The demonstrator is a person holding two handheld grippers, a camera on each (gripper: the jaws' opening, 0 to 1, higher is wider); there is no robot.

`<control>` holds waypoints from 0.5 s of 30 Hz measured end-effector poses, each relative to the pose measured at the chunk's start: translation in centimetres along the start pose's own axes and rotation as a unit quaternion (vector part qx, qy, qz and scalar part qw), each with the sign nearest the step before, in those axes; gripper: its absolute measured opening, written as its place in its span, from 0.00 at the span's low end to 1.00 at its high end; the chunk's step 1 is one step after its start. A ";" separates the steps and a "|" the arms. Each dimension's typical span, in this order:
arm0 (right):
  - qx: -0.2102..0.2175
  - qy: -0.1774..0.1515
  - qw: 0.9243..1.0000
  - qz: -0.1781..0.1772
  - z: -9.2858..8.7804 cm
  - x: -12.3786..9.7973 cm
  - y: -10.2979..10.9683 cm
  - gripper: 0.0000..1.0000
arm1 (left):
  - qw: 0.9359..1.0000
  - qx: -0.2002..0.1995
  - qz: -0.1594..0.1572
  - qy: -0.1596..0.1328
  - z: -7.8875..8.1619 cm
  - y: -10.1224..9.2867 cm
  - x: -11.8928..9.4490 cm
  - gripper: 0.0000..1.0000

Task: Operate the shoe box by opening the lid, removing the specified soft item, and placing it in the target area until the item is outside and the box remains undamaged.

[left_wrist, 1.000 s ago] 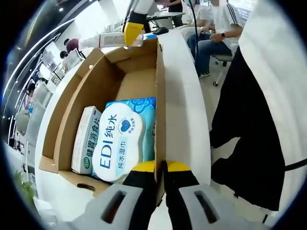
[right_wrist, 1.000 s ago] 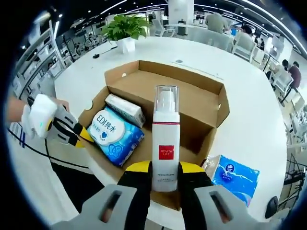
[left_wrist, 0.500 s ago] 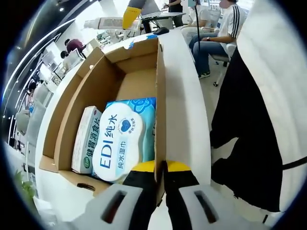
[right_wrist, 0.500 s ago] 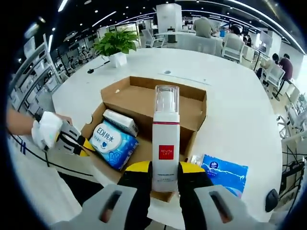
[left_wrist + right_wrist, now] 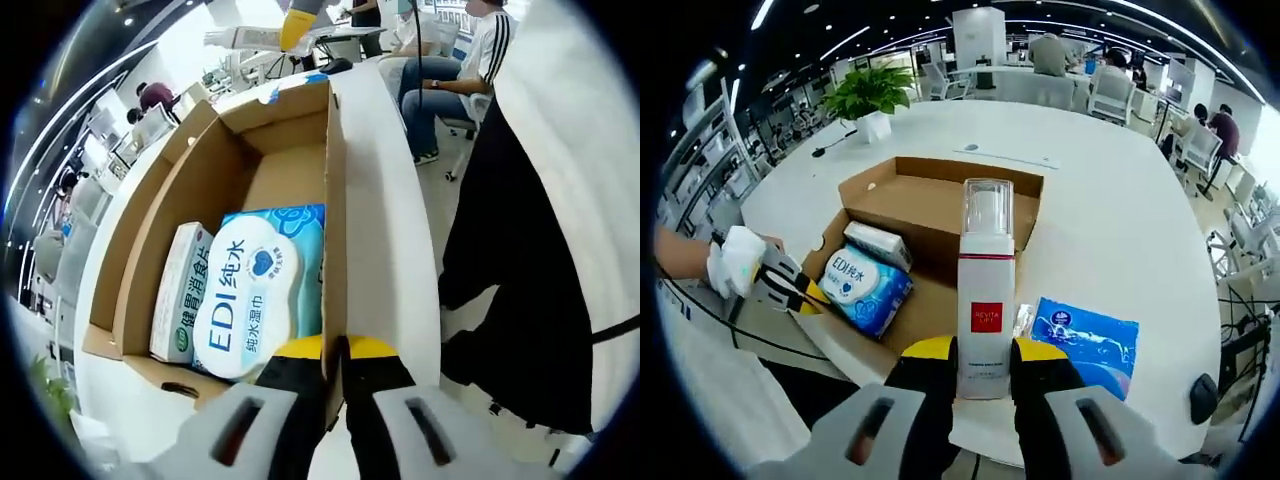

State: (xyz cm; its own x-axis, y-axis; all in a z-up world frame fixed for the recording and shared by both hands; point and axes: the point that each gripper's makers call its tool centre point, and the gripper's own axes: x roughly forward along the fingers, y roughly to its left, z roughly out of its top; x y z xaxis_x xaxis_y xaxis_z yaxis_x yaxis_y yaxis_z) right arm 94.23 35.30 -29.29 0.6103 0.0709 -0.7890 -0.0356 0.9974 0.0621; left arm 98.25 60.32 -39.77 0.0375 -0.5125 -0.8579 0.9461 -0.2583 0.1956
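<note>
The right hand-held gripper [image 5: 985,362] grips a tall white pump bottle [image 5: 985,285], lifted above the open brown cardboard box [image 5: 940,200]. The left hand-held gripper [image 5: 335,362] pinches the box wall. Next, set the bottle down on the white tabletop [image 5: 1110,250]

In the right gripper view a white round table [image 5: 1120,230] lies ahead of the jaws. Directly on it stand an open cardboard shoe box [image 5: 940,200], a blue packet [image 5: 1085,335] right of the jaws, and a potted plant [image 5: 868,95] far beyond.
</note>
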 end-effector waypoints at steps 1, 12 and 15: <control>0.006 -0.001 1.000 -0.004 -0.2 -0.2 -0.3 0.19 | 1.000 0.000 0.000 0.000 0.0 0.0 0.0 0.04; 0.033 -0.016 0.999 -0.025 -0.7 -1.9 -2.6 0.19 | 1.000 -0.002 -0.003 0.001 -0.1 0.1 0.1 0.04; 0.023 -0.010 0.999 -0.026 -1.1 -1.9 -2.6 0.19 | 1.000 -0.002 -0.003 0.002 -0.1 0.1 0.1 0.04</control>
State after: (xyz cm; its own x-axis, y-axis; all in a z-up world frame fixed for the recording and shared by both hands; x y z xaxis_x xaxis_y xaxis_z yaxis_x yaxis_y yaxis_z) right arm 92.24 32.62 -28.63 0.6258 0.0188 -0.7798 0.0327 0.9982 0.0503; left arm 98.34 60.35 -39.86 0.0324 -0.5082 -0.8606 0.9478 -0.2575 0.1878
